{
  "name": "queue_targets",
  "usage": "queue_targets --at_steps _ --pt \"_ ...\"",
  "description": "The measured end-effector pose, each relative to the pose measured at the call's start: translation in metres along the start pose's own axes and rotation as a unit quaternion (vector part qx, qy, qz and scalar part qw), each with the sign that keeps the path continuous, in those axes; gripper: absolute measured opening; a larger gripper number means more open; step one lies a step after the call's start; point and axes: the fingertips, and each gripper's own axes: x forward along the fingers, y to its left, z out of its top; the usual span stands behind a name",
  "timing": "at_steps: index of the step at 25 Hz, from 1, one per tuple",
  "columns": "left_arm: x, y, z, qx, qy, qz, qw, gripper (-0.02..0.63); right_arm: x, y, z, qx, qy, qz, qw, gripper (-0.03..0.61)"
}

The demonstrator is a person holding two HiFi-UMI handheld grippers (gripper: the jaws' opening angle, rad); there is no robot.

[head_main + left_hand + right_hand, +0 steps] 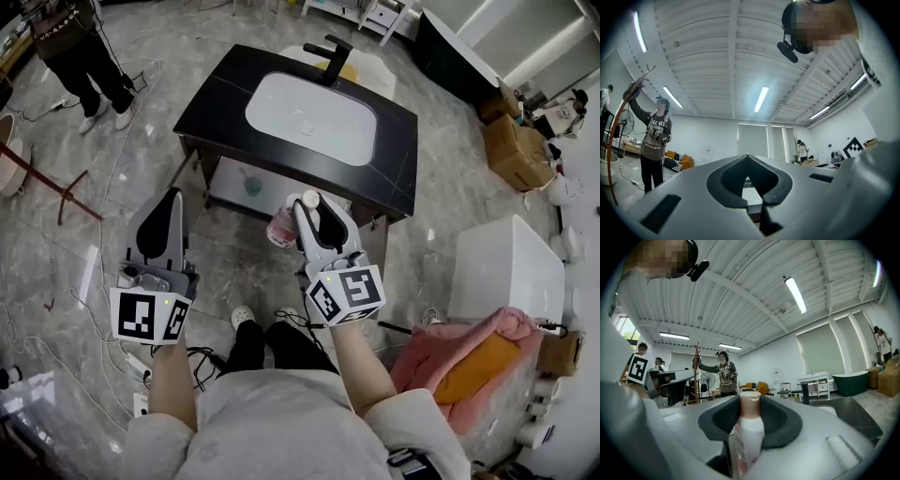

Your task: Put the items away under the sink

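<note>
Right gripper (306,212), frame centre: fingers clamped on a white bottle (749,437) with a pinkish cap. The bottle is in the air just in front of the black-topped desk (220,89), below the white sink (309,105) in frame. Left gripper (169,202), lower left: fingers closed tip to tip, nothing between them, apart from the desk.
</note>
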Motion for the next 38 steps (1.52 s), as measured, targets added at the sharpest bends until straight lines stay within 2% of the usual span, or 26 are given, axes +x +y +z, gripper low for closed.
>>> queue_targets --at_steps 12,20,26,38 --pt "-0.002 0.005 -0.030 -0.017 0.018 0.025 0.9994 0.005 0.010 -0.004 -0.032 0.009 0.025 0.021 0.999 0.138" --pt "0.018 -0.004 -0.068 -0.022 0.036 0.032 0.9986 0.005 0.026 -0.020 -0.066 0.001 0.037 0.045 0.998 0.138" --pt "0.037 -0.017 -0.120 -0.020 0.056 0.023 0.9979 0.005 0.039 -0.037 -0.110 0.000 0.042 0.059 0.997 0.138" --pt "0.054 -0.024 -0.257 -0.004 0.066 -0.011 0.9978 0.005 0.067 -0.084 -0.236 -0.013 0.034 0.048 0.998 0.138"
